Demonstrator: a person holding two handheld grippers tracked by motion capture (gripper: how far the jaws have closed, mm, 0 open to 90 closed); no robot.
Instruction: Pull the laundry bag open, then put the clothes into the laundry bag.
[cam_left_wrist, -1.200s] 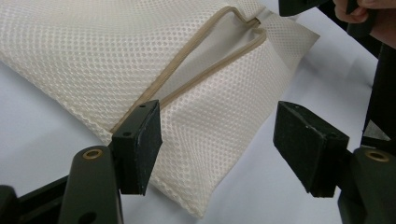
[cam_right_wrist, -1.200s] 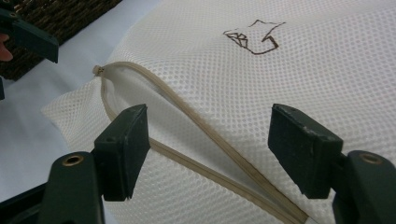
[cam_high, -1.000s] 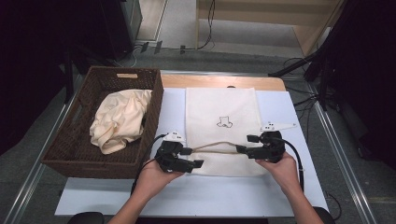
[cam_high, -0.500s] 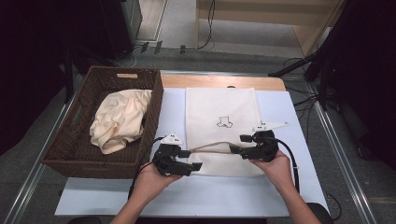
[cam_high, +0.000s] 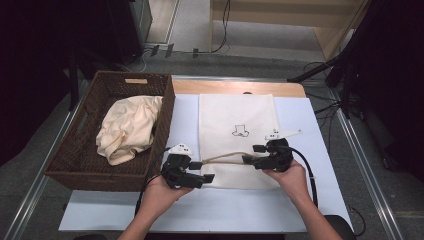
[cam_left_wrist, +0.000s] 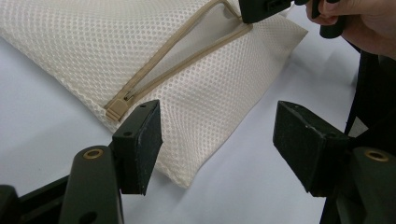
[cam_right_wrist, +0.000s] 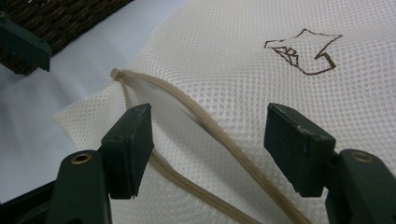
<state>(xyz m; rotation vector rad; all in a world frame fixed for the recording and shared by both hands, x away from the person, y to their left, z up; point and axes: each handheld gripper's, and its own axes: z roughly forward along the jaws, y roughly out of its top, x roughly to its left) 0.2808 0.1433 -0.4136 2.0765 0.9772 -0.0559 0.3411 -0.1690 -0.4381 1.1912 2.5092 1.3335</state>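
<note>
Left tongs: the left gripper (cam_high: 200, 171) sits in the lower middle of the high view, held in the left hand (cam_high: 159, 192); its jaws stand wide apart and grasp nothing, seen also in the left gripper view (cam_left_wrist: 217, 140).
Right tongs: the right gripper (cam_high: 256, 155) lies right of centre in the high view, held in the right hand (cam_high: 290, 174); in the right gripper view (cam_right_wrist: 208, 144) its jaws are spread, one on each side of the zip, gripping nothing.
Writing: no readable words; the mesh bag (cam_high: 239, 135) bears a small dark outline drawing (cam_high: 241, 131), which sits at the upper right of the right gripper view (cam_right_wrist: 303, 51).
Bag: it lies flat on the white sheet (cam_high: 190, 210) at the middle of the high view, with its tan zip (cam_high: 225, 159) partly open near the lower edge.
Zip end: the zip pull (cam_left_wrist: 116, 108) is at centre left of the left gripper view, just above the left-hand jaw, not touched.
Bag and tongs: the bag's lower edge runs between the two grippers; the right gripper's tips reach the zip opening at the top of the left gripper view.
Around: a brown wicker basket (cam_high: 82, 150) stands at the left of the high view, beside the bag, holding a crumpled cream cloth (cam_high: 127, 127).
In the way: the basket's near corner is close to the left gripper.
</note>
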